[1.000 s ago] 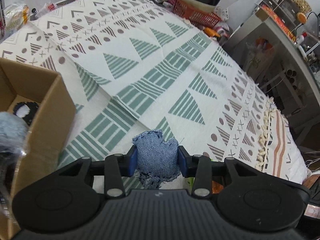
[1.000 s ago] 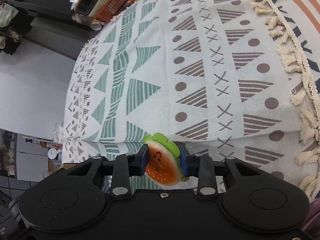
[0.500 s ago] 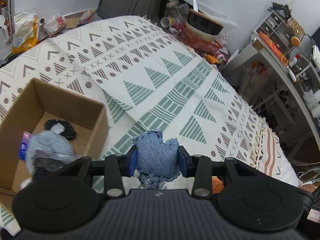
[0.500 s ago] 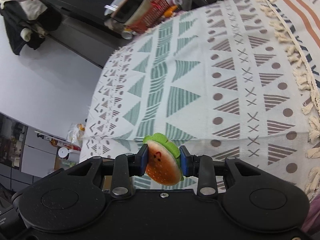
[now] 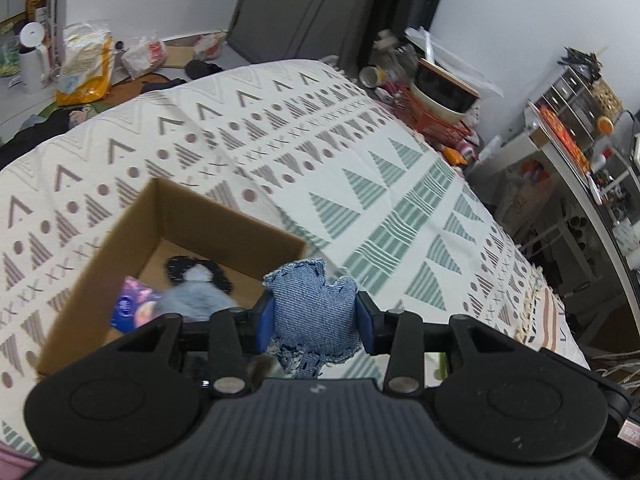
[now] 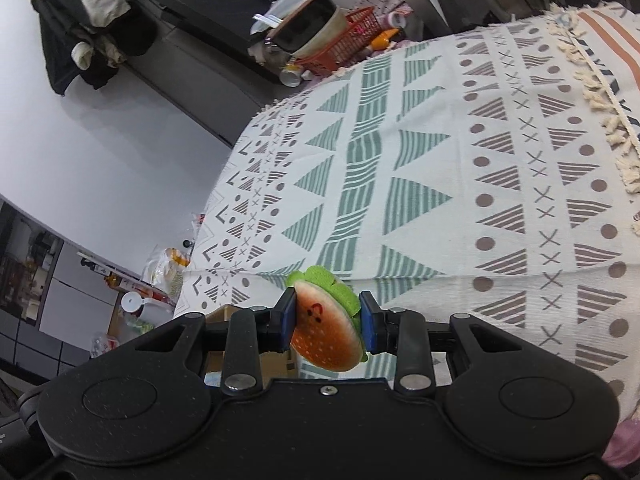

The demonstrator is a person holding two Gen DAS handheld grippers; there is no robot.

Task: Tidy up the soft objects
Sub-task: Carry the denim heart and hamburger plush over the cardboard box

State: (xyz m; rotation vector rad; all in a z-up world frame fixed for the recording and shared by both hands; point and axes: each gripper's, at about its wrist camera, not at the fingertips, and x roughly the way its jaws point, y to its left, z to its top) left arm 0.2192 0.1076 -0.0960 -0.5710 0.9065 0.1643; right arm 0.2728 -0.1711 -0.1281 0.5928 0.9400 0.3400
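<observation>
My left gripper (image 5: 315, 320) is shut on a frayed blue denim pouch (image 5: 314, 312), held above the patterned bedspread (image 5: 360, 184). Just left of it and below stands an open cardboard box (image 5: 160, 216). Inside the box lie a black and white round piece (image 5: 198, 272), a fluffy grey plush (image 5: 196, 302) and a purple packet (image 5: 134, 308). My right gripper (image 6: 327, 322) is shut on a burger-shaped soft toy (image 6: 326, 328) with an orange bun and green lettuce, held over the bedspread (image 6: 460, 200). A corner of the cardboard box (image 6: 226, 312) peeks out behind the right gripper's left finger.
A red basket with a large bowl (image 5: 440, 96) sits past the bed's far edge. A desk with shelves and clutter (image 5: 572, 148) stands to the right. Bags and bottles (image 5: 84, 64) lie on the floor at the far left. A tasselled fringe (image 6: 600, 92) runs along the bedspread.
The left gripper has risen and swung left with the denim pouch, bringing the whole box and its contents into view. The right gripper has lifted and tilted up with the burger toy.
</observation>
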